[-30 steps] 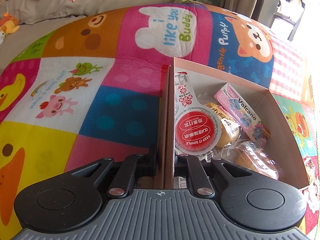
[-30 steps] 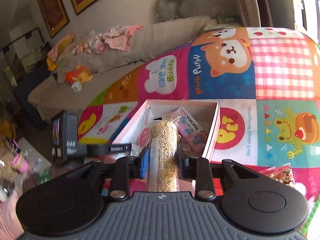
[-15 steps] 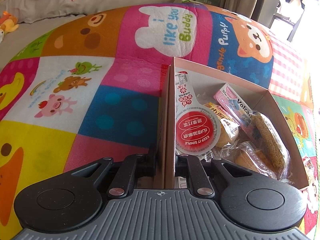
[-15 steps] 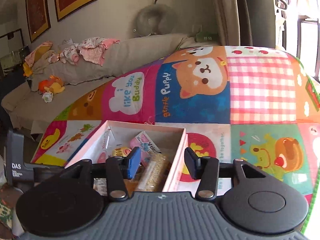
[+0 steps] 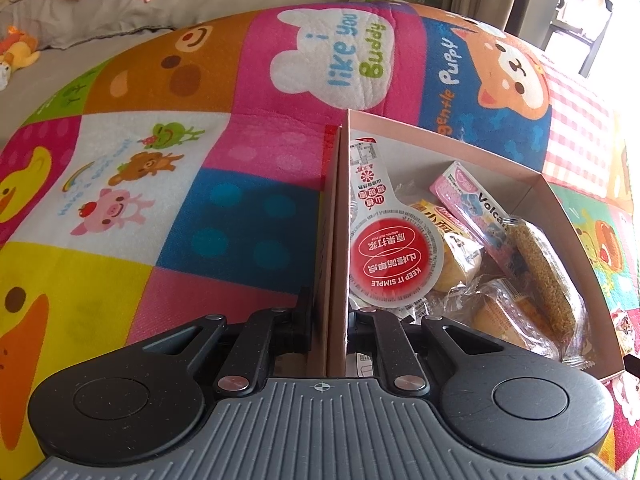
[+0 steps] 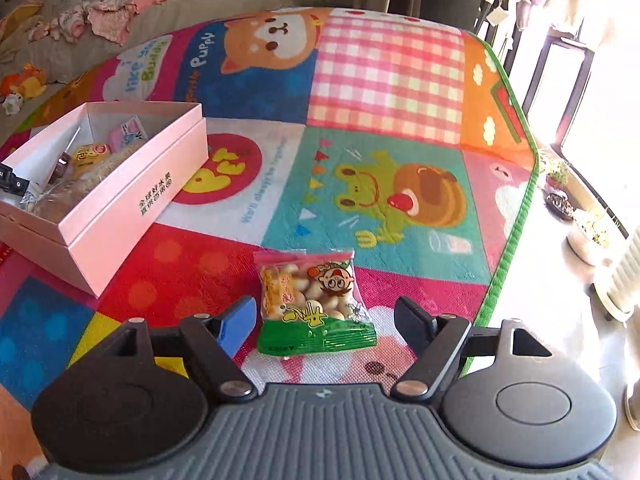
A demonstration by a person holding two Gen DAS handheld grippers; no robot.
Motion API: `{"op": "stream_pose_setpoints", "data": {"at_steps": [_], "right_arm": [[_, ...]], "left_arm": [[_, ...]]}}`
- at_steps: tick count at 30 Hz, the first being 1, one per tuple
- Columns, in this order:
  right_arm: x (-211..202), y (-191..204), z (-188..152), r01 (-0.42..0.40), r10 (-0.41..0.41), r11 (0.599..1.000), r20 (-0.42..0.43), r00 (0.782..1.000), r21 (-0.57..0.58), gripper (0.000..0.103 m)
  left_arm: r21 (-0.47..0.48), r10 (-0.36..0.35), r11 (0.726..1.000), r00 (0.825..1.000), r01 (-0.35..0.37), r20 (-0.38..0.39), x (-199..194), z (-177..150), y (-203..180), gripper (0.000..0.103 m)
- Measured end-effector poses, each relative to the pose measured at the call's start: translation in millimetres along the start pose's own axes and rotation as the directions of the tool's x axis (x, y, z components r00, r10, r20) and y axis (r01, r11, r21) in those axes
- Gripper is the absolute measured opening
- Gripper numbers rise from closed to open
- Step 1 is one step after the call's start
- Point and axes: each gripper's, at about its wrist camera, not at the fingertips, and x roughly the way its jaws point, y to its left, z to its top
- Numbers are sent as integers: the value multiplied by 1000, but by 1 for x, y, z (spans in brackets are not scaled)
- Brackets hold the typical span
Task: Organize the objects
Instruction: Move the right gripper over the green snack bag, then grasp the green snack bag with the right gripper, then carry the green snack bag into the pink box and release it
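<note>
Left gripper pinching the near wall of the pink box steady while the right gripper, jaws opening and empty, approaches the snack bag on the mat beside the box; next, close on the bag

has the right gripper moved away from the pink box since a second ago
Yes. The right gripper swung rightward and down: the pink box now sits far left in its view, and its opening jaws flank a snack bag on the mat.

Cartoon mat, pink box, snack bag
</note>
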Motion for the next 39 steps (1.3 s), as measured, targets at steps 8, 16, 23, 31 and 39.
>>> {"op": "stream_pose_setpoints", "data": {"at_steps": [8, 16, 23, 31, 39], "right_arm": [[33, -4, 3, -62, 66, 993, -42, 997, 99, 81], [21, 16, 2, -107, 109, 993, -38, 993, 53, 70], [-19, 45, -10, -223, 224, 974, -30, 974, 39, 70], [-85, 85, -22, -325, 322, 943, -54, 945, -72, 70], [-136, 111, 46, -405, 417, 903, 58, 907, -145, 70]], "left_arm": [[5, 2, 1000, 1000, -2, -3, 0, 0, 0, 13], [5, 3, 1000, 1000, -3, -5, 1, 0, -1, 13], [3, -7, 1000, 1000, 7, -5, -1, -3, 0, 13], [-9, -18, 1000, 1000, 18, -4, -3, -7, 1, 14], [-23, -20, 1000, 1000, 20, 3, -3, -8, 2, 14]]}}
